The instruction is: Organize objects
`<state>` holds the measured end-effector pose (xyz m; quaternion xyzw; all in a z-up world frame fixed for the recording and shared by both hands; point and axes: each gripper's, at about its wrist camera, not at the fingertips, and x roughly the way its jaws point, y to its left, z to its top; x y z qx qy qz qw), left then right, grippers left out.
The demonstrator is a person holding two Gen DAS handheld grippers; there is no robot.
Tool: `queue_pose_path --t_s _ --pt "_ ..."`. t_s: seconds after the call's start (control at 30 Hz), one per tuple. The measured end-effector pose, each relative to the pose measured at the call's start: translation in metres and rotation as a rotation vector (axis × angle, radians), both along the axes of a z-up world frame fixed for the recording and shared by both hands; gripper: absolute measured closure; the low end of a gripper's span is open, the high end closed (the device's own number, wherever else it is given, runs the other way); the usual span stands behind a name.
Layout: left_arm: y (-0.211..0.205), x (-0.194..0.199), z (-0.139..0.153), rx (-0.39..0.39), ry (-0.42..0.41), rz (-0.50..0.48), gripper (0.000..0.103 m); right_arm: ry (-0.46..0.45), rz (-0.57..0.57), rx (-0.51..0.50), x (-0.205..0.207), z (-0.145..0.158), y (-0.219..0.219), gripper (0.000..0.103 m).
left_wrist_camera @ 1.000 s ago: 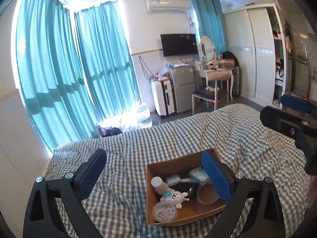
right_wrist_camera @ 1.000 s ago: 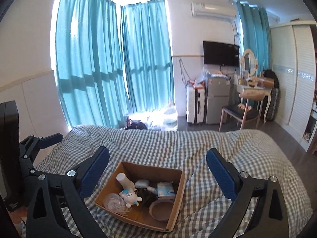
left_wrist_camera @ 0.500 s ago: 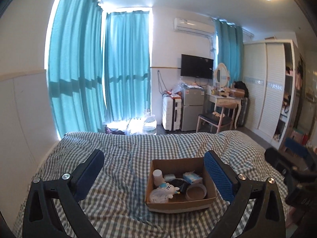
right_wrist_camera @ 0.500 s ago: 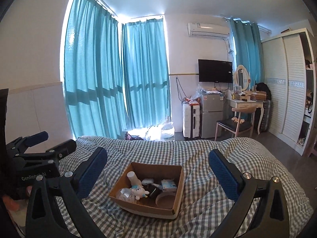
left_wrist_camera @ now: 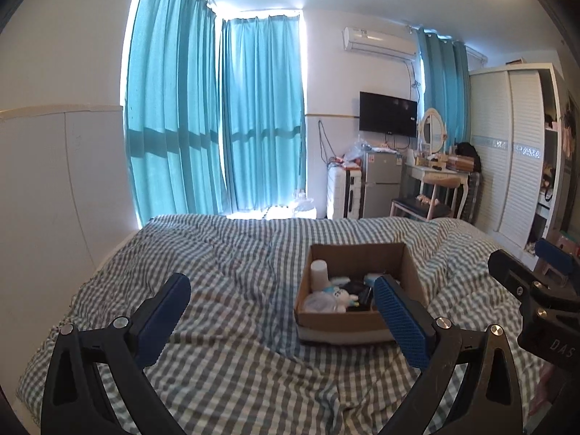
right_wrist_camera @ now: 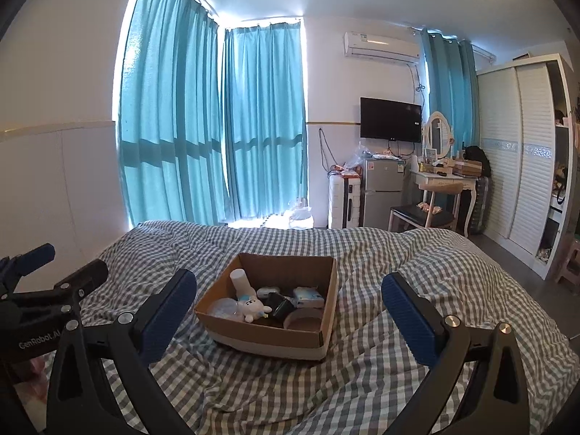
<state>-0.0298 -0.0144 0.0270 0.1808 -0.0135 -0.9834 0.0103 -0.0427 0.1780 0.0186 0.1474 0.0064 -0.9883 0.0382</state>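
Note:
An open cardboard box (left_wrist_camera: 357, 253) (right_wrist_camera: 328, 311) sits on a bed with a grey checked cover (left_wrist_camera: 232, 253) (right_wrist_camera: 453, 290). Inside lie a white bottle (left_wrist_camera: 319, 272) (right_wrist_camera: 240, 280), a small white plush toy (left_wrist_camera: 340, 294) (right_wrist_camera: 252, 307), a clear round lid (right_wrist_camera: 223, 306), a tissue pack (right_wrist_camera: 308, 295), a black item (right_wrist_camera: 277, 306) and a tape roll (right_wrist_camera: 303, 320). My left gripper (left_wrist_camera: 286, 310) is open and empty, short of the box. My right gripper (right_wrist_camera: 290, 308) is open and empty, with the box beyond it between its fingers. Each gripper shows at the edge of the other's view.
Teal curtains (left_wrist_camera: 217, 119) cover the window behind the bed. A white wall panel (left_wrist_camera: 43, 188) runs along the left. A suitcase, small fridge (left_wrist_camera: 380, 185), dressing table with chair (left_wrist_camera: 431, 195) and white wardrobe (left_wrist_camera: 514, 166) stand past the bed's far right.
Both grippers have pulled back and lifted away from the box, so it looks smaller and farther. Both stay open and empty. The box and its contents have not moved.

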Motion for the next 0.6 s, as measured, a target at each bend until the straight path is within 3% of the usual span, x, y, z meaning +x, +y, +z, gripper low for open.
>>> queue_pose_path --t_s 0.13,0.3,0.4,0.6 --pt "-0.002 0.006 -0.010 -0.007 0.002 -0.008 0.000 0.022 -0.030 0.037 0.011 -0.020 0.006 0.000" --pt "-0.009 0.007 -0.015 0.016 -0.008 0.004 0.000 -0.036 -0.048 -0.018 0.005 -0.037 0.020 0.000" --pt "-0.013 0.007 -0.016 0.038 -0.014 0.010 0.000 -0.046 -0.052 -0.009 0.002 -0.039 0.020 0.000" --pt "-0.008 0.010 -0.017 0.005 -0.014 -0.002 0.000 -0.044 -0.044 -0.015 0.004 -0.038 0.019 0.000"
